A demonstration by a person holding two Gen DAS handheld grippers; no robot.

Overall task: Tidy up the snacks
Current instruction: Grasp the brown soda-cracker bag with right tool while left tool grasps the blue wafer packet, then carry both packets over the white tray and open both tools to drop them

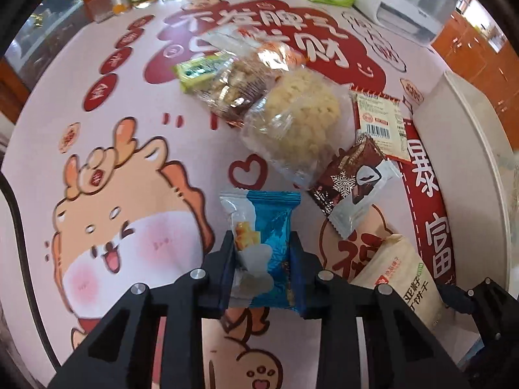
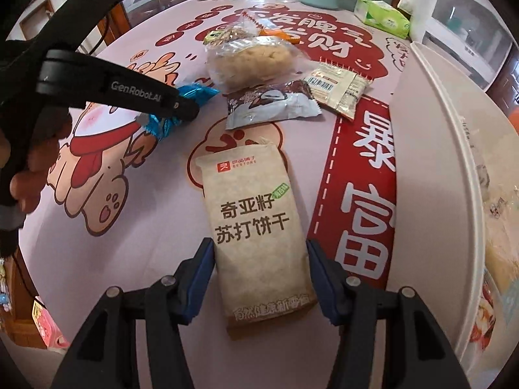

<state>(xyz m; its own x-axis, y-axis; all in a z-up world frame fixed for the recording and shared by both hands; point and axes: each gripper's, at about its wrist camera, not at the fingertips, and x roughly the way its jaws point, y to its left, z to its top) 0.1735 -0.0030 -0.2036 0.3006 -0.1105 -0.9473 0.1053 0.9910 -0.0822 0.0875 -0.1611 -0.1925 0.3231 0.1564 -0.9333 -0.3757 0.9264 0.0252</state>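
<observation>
Cracker pack (image 2: 256, 230) nearest on table (image 2: 155, 227); snack pile (image 2: 259, 58) behind (bin (image 2: 454, 162) right).

Left black hand-held gripper (image 1: 262, 253): pitched steeply down, blue-padded jaws clamped on a packet. Right black hand-held gripper (image 2: 259, 275): pitched steeply down at its 4 o'clock, jaws parted, pads not pressing.

black tongs (image 2: 259, 278), blue pads (image 2: 202, 275), silver screws, white "genrobot.ai" lettering.
</observation>
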